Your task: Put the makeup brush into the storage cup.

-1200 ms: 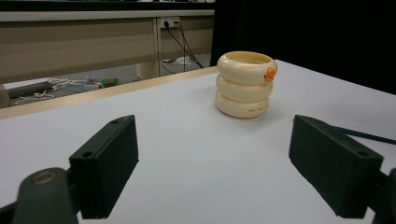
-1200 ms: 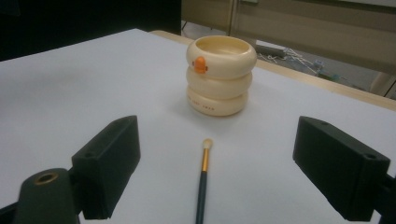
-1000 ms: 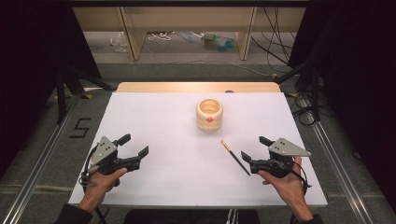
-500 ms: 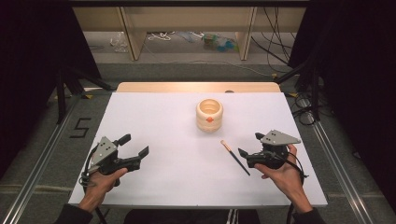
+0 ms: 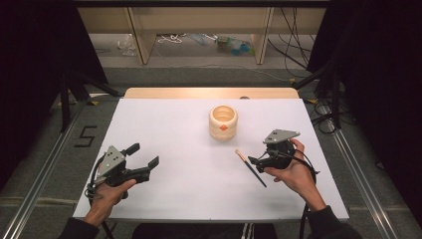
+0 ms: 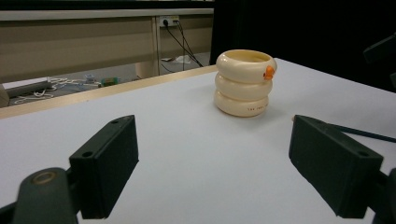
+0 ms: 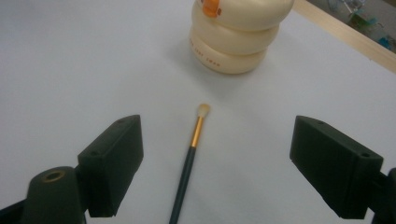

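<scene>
- One cream ringed holder (image 5: pixel 223 122) on the table (image 5: pixel 164 124).
- One brush (image 5: pixel 250 168), just in front of the holder.
- Two hand-held grippers, either side of the holder.

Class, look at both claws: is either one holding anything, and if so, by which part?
Nothing is held. The right claw is open around the dark-handled, gold-ferruled brush lying on the table; the left claw is open too.

A brush (image 5: pixel 250 168) lies on the table (image 5: pixel 164 124) before the holder (image 5: pixel 223 122).
</scene>
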Tool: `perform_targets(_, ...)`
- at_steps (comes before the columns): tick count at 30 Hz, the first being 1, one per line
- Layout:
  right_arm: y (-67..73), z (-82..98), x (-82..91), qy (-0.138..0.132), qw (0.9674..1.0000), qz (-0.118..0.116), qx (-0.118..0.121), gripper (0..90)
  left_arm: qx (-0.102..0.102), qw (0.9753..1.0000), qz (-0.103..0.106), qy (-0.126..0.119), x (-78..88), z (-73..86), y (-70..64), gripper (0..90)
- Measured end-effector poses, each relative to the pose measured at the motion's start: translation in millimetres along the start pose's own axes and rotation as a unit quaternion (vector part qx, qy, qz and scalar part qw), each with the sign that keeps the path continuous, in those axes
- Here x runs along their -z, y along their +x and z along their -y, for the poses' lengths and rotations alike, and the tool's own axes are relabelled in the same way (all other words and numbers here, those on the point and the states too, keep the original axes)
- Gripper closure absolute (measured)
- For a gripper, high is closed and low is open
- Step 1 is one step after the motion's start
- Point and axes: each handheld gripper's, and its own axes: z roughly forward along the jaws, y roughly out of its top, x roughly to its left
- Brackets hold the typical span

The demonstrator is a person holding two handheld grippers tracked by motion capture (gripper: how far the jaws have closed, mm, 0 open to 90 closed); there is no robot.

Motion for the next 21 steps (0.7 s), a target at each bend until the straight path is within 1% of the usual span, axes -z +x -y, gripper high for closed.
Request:
perform_targets(1, -0.8, -2.4, -5.2, 0.016, 0.9998, -0.003, 0.007, 18.9, 0.002, 1.0000, 0.000, 0.000, -0.1, 0.1, -0.1, 15.4)
perform_targets(2, 0.6, -2.9, -8.2, 0.019, 0.9998, 0.001, 0.003, 19.0, 0.001, 1.0000, 0.000, 0.000, -0.1, 0.1, -0.1, 15.4)
perform_targets(3, -0.9, -4.0, -9.5, 0.034, 0.9993, -0.009, 0.013, 19.0, 0.001, 1.0000, 0.000, 0.000, -0.1, 0.1, -0.1, 15.4)
perform_targets(4, -0.7, -4.5, -11.5, 0.039, 0.9991, -0.010, 0.013, 19.2, -0.001, 1.0000, 0.000, 0.000, 0.0, 0.0, 0.1, 15.4)
perform_targets(5, 0.1, -4.3, -14.6, 0.036, 0.9992, -0.005, 0.014, 19.3, 0.000, 1.0000, 0.000, 0.000, -0.1, 0.0, 0.1, 15.4)
perform_targets(6, -0.5, -5.1, -15.2, 0.048, 0.9986, -0.014, 0.017, 19.6, 0.000, 1.0000, 0.000, 0.000, -0.1, 0.0, 0.1, 15.4)
perform_targets(7, -0.3, -5.1, -17.9, 0.047, 0.9987, -0.011, 0.017, 19.8, 0.003, 1.0000, 0.000, 0.000, -0.3, 0.2, -0.1, 15.4)
perform_targets(8, -1.0, -6.1, -18.5, 0.057, 0.9980, -0.018, 0.022, 20.0, 0.003, 1.0000, 0.000, 0.000, -0.3, 0.2, -0.1, 15.5)
perform_targets(9, -1.0, -6.1, -18.5, 0.057, 0.9980, -0.018, 0.022, 20.0, 0.002, 1.0000, 0.000, 0.000, -0.4, 0.2, 0.0, 15.5)
perform_targets(10, 0.6, -7.6, -21.2, 0.074, 0.9967, -0.016, 0.028, 20.5, 0.003, 1.0000, 0.001, 0.001, -0.6, 0.3, -0.2, 15.4)
perform_targets(11, 0.6, -7.6, -21.2, 0.074, 0.9967, -0.016, 0.028, 20.5, 0.004, 1.0000, 0.001, 0.001, -0.7, 0.3, -0.6, 15.4)
perform_targets(12, 1.7, -8.6, -26.1, 0.077, 0.9964, -0.016, 0.033, 20.6, 0.001, 1.0000, 0.002, 0.000, -0.5, 0.1, -0.5, 15.5)
perform_targets(13, 0.4, -9.8, -27.2, 0.084, 0.9954, -0.025, 0.038, 21.3, 0.001, 1.0000, 0.002, 0.000, -0.5, 0.1, -0.5, 15.4)
perform_targets(15, 0.2, -10.1, -30.1, 0.084, 0.9954, -0.024, 0.039, 21.8, 0.001, 1.0000, 0.002, 0.001, -0.7, 0.1, -0.3, 15.4)
perform_targets(16, -0.1, -11.6, -32.2, 0.105, 0.9937, -0.030, 0.028, 22.5, 0.001, 1.0000, 0.002, 0.001, -0.8, 0.1, 0.0, 15.4)
perform_targets(18, -1.7, -12.5, -36.8, 0.112, 0.9926, -0.040, 0.027, 24.8, 0.001, 1.0000, 0.002, 0.001, -0.6, 0.1, 0.0, 15.4)
perform_targets(19, -2.2, -12.8, -38.8, 0.119, 0.9919, -0.040, 0.023, 24.5, 0.001, 1.0000, 0.002, 0.001, -0.7, 0.1, 0.0, 15.4)
perform_targets(20, -3.1, -13.0, -41.4, 0.124, 0.9910, -0.044, 0.026, 24.4, 0.001, 1.0000, 0.002, 0.001, -0.7, 0.1, 0.0, 15.4)
perform_targets(21, -3.1, -13.2, -43.3, 0.131, 0.9901, -0.042, 0.026, 24.8, 0.001, 1.0000, 0.002, 0.001, -0.8, 0.1, 0.0, 15.5)
